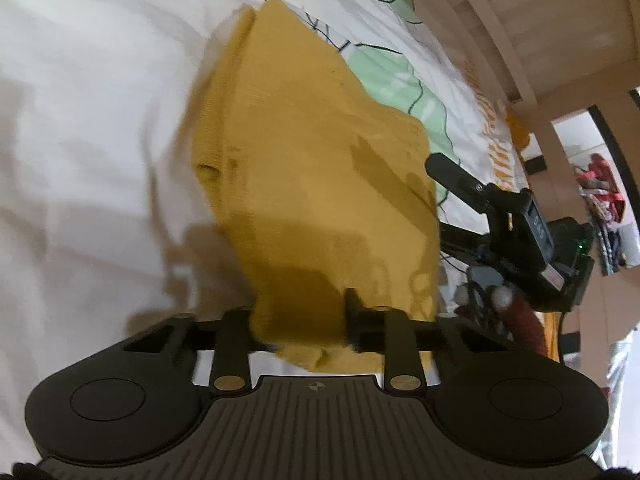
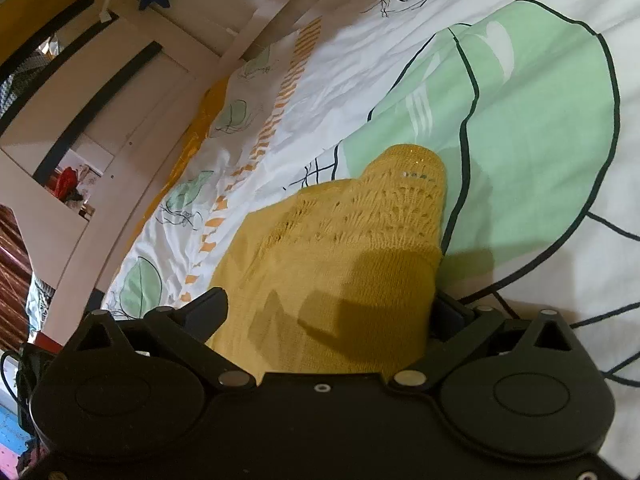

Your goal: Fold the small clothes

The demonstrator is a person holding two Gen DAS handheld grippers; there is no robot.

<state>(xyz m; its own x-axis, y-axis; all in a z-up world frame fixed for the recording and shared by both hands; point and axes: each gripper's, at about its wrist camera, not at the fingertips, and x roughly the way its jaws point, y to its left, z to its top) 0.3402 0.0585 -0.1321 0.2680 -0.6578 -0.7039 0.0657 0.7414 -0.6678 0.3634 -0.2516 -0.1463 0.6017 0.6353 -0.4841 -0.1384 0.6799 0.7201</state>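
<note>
Left wrist view first: the left gripper [image 1: 304, 322] sat at the near edge of the mustard knit garment [image 1: 304, 168], its jaws drawn in around that near hem. One finger [image 1: 352, 316] showed against the cloth, the other was buried under it, so the pads appeared to pinch the fabric, though motion blur kept this from being certain. The garment's long axis ran straight away from this gripper, near to far, tilting slightly leftward toward its far tip. It lay on the white printed bedsheet [image 1: 80, 140], just left of a green leaf print.

Further right in that view, the right gripper [image 1: 460, 184] stood at the garment's right edge, near its lower corner.

Right wrist view: the right gripper [image 2: 328, 308] was spread wide, one finger [image 2: 208, 312] on the left and one on the right of the cloth, with the garment [image 2: 340, 248] lying between them and no pad visibly pressing it. The cloth again stretched away from it toward the far side, ending in a rounded cuff-like end over the green print.

Judgement: the left gripper had the nearer, firmer claim on the hem, so the fold likely went near to far along the long axis.

Look: mustard yellow, fine knit, lacy openwork near the far end, soft and limp, partly doubled already.
</note>
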